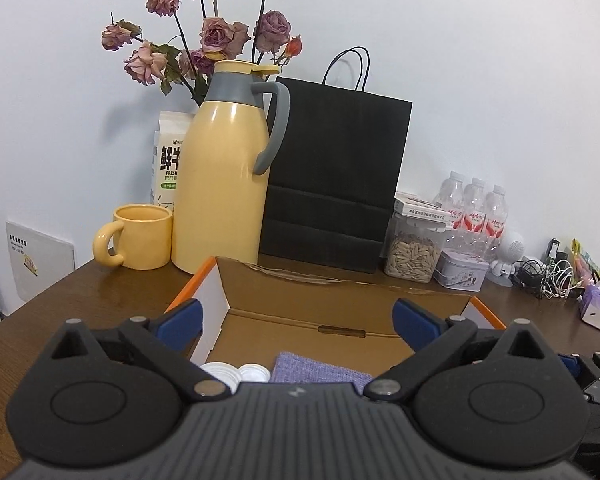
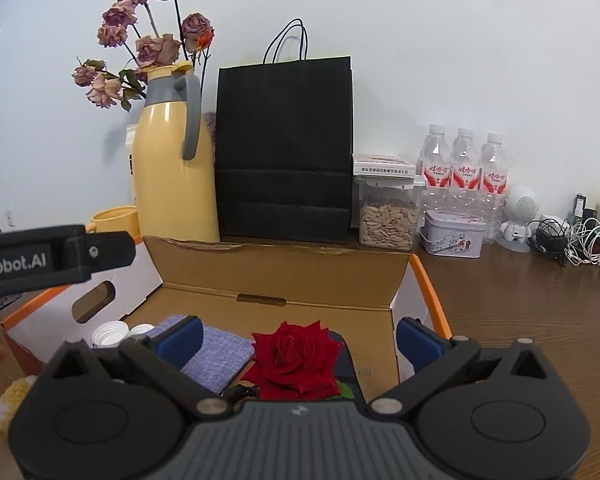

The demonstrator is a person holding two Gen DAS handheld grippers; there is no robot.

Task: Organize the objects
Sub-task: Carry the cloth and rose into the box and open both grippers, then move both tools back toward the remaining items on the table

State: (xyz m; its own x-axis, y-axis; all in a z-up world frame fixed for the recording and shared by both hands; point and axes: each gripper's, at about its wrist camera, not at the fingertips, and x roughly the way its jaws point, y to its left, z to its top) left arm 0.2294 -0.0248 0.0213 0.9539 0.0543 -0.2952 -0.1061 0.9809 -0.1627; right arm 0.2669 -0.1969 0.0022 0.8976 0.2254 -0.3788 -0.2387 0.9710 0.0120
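Note:
An open cardboard box (image 1: 340, 292) (image 2: 280, 276) with orange edges stands on the brown table. Inside it lie a purple woven cloth (image 1: 320, 372) (image 2: 216, 354), white bottle caps (image 1: 236, 372) (image 2: 110, 332) and a red rose (image 2: 296, 356). My left gripper (image 1: 300, 320) hovers over the box, open wide, with nothing between its blue pads (image 1: 414, 320). My right gripper (image 2: 296, 338) is also open over the box. The rose lies below and between its blue pads (image 2: 180, 338), untouched. The left gripper's black body (image 2: 52, 258) shows at the left of the right wrist view.
Behind the box stand a yellow thermos jug (image 1: 224, 168) (image 2: 172, 168), a yellow mug (image 1: 140, 242), a black paper bag (image 1: 336, 176) (image 2: 284, 148), a seed jar (image 2: 388, 220), a small tin (image 2: 452, 236), water bottles (image 2: 464, 168), dried roses (image 1: 204, 36) and tangled cables (image 2: 572, 240).

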